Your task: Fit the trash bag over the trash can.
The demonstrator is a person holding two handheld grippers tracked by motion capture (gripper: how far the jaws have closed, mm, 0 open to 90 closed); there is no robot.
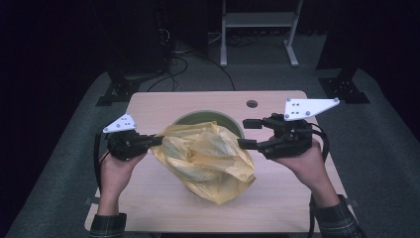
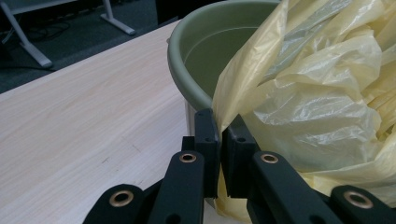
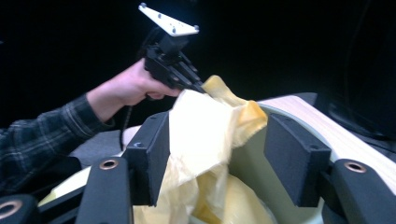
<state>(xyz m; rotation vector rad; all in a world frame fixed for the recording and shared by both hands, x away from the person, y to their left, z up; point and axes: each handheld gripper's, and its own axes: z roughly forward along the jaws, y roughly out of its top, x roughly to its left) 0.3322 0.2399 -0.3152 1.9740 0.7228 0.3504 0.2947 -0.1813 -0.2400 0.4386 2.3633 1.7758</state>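
Nearest the high camera, the person's two forearms in plaid sleeves come in at the bottom edge over the near side of the light wooden table [image 1: 163,213]. The table carries a grey-green plastic basin [image 1: 218,118] at its middle, and a small round hole shows in the tabletop beyond it.

A thin yellow plastic bag [image 1: 208,158] is draped across the basin's mouth. It covers most of the near part and spills over the near rim toward the person, while the far rim stays bare. In the left gripper view the bag hangs over the basin's rounded rim, with bare wall and inside visible to its left.

The left gripper [image 1: 154,140] lies level at the basin's left side, its jaws clenched on a bunched edge of the bag; the left gripper view shows the film pinched tight between the two pads, just beside the rim.

The right gripper [image 1: 246,134] is held level at the basin's right side, above the rim. Its jaws stand apart; they have just been opening. In the right gripper view a fold of the bag rises between them, lying against one pad and clear of the other, so the bag is released on that side.
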